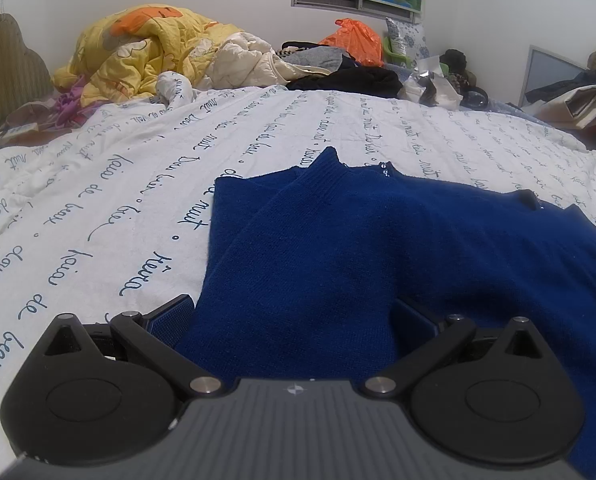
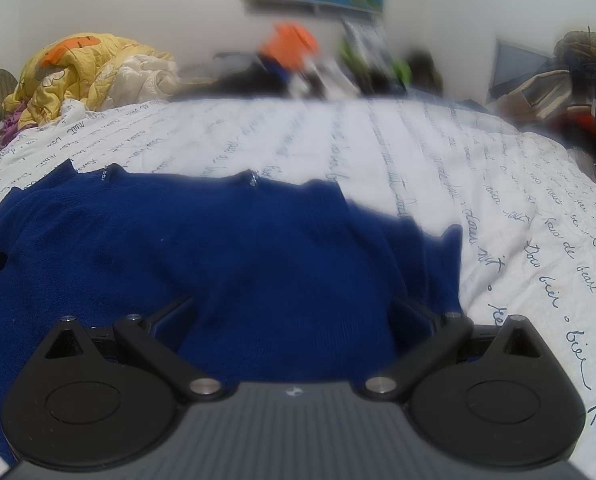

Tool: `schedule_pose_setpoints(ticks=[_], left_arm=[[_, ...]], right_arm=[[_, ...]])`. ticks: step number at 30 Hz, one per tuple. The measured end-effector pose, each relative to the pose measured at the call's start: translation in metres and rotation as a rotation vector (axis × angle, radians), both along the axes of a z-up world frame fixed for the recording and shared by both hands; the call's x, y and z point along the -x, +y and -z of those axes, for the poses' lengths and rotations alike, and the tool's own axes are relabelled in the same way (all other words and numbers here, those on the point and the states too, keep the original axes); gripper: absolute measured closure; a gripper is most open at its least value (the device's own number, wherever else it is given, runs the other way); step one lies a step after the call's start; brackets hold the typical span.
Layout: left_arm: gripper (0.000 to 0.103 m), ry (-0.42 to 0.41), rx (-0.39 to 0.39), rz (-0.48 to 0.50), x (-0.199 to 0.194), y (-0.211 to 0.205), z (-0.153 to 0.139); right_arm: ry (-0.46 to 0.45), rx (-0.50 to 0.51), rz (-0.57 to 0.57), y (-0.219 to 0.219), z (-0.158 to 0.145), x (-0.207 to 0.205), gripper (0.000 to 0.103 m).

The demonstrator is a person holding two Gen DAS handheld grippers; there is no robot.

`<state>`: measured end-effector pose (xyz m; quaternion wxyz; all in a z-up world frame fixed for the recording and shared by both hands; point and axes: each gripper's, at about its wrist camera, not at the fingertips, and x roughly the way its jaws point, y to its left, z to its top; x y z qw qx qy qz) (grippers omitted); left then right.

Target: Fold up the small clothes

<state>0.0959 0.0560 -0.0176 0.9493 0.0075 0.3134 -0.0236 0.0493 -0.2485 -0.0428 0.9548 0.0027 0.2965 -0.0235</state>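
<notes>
Sweater: blue sweater [image 1: 378, 248] was spread on the bed [image 1: 137, 184].
Left hand-held gripper [image 1: 293, 312]: spread wide, sweater edge between fingers.
Right hand-held gripper [image 2: 293, 312]: spread wide, sweater edge between fingers.

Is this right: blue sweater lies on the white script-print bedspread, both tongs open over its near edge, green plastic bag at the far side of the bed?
Not quite. The plastic bag is orange, not green; the left wrist view shows it clearly. The rest holds: the blue sweater lies on the white script-print bedspread, with the left tongs and right tongs open over its near edge.
</notes>
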Motion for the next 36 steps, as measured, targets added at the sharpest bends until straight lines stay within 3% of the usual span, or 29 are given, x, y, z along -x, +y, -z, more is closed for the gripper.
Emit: schedule_pose_setpoints(ticks=[36], left_arm=[[0.000, 0.001, 0.001, 0.000, -0.0002, -0.0001, 0.0000]], right_arm=[[0.004, 0.011, 0.001, 0.0032, 0.0007, 0.0005, 0.000]])
